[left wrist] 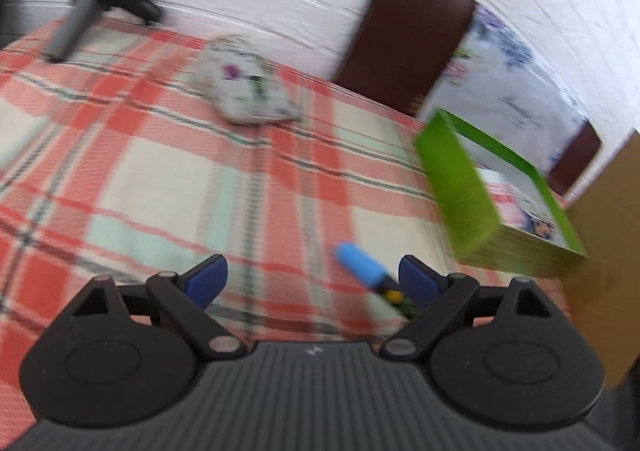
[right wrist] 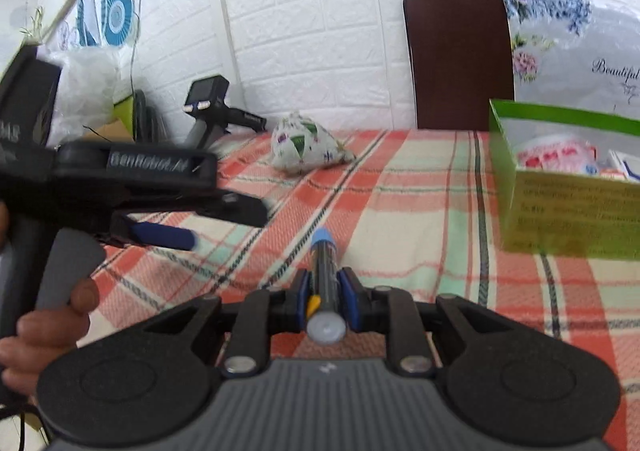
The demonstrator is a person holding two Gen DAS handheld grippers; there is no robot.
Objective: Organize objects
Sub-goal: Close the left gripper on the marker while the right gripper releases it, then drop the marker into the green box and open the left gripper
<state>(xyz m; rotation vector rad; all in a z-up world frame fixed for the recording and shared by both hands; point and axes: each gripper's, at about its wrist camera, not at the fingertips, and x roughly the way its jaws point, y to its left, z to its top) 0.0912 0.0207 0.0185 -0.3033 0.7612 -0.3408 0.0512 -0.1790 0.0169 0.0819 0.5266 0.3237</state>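
My right gripper [right wrist: 325,293] is shut on a dark marker with a light-blue cap [right wrist: 326,263], held lengthwise above the plaid tablecloth. The same marker's blue cap [left wrist: 362,265] shows in the left wrist view, close to the right finger. My left gripper [left wrist: 312,277] is open and empty, its blue pads wide apart; it also shows at the left of the right wrist view [right wrist: 168,227]. A green open box [right wrist: 568,175] with packets inside stands at the right, also seen in the left wrist view [left wrist: 476,195]. A floral cloth pouch [right wrist: 306,149] lies near the wall, also in the left wrist view [left wrist: 246,87].
A black handheld device on a grey handle [right wrist: 210,111] leans by the white brick wall [right wrist: 312,11]. A dark brown chair back [right wrist: 460,59] stands behind the table. A brown cardboard surface [left wrist: 608,231] is at the far right. The plaid cloth [left wrist: 140,179] covers the table.
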